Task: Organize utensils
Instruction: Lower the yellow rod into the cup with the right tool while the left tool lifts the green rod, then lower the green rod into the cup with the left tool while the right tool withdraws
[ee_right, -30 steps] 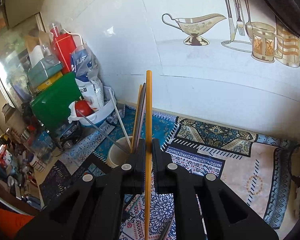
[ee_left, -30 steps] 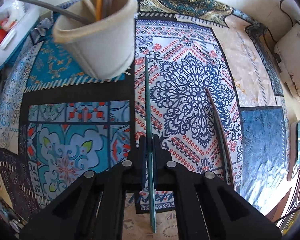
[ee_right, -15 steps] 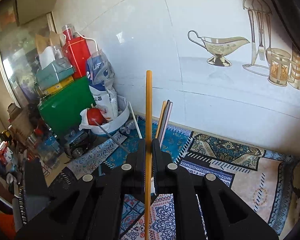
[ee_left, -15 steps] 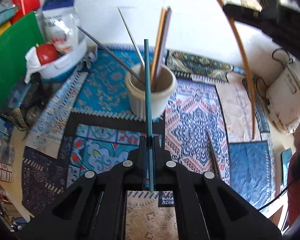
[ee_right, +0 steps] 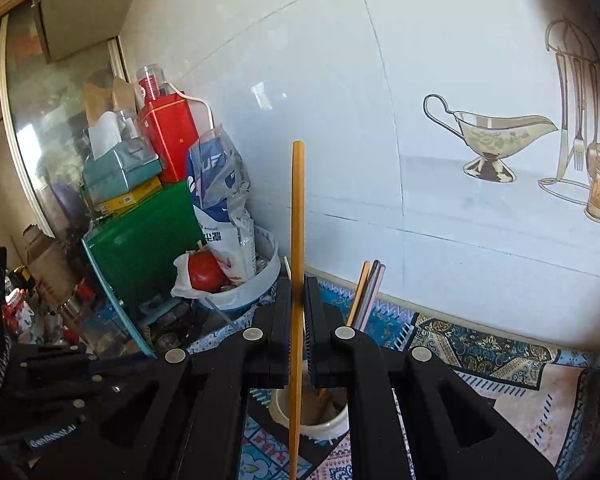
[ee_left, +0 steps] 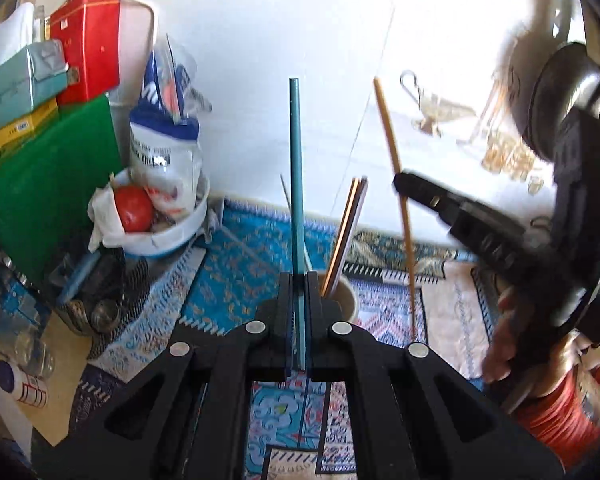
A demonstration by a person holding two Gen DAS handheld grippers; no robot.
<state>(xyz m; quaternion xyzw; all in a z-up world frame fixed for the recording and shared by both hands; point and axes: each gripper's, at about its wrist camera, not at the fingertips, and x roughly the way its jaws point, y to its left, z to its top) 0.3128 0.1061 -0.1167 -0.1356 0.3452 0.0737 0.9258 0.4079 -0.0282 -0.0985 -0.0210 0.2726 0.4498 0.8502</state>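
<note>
My left gripper [ee_left: 299, 280] is shut on a teal chopstick [ee_left: 295, 176] and holds it upright, just left of the beige cup [ee_left: 346, 294]. My right gripper [ee_right: 298, 284] is shut on an orange chopstick [ee_right: 297, 216], held upright with its lower end over the beige cup's [ee_right: 332, 420] mouth. In the left wrist view the right gripper [ee_left: 404, 186] and its orange chopstick [ee_left: 396, 184] stand at the right. The cup holds several chopsticks [ee_left: 350, 224], also seen in the right wrist view [ee_right: 370, 292].
A white bowl [ee_left: 172, 236] with a tomato [ee_left: 134, 208] and a bag [ee_left: 166, 148] stands at the back left by a green box [ee_left: 40, 184] and a red tin [ee_left: 90, 56]. The tiled wall [ee_right: 380, 120] is behind. A patterned cloth [ee_left: 240, 264] covers the table.
Both grippers have tilted up and risen with their chopsticks. The left one has moved closer to the cup. The right one now hangs over the cup.
</note>
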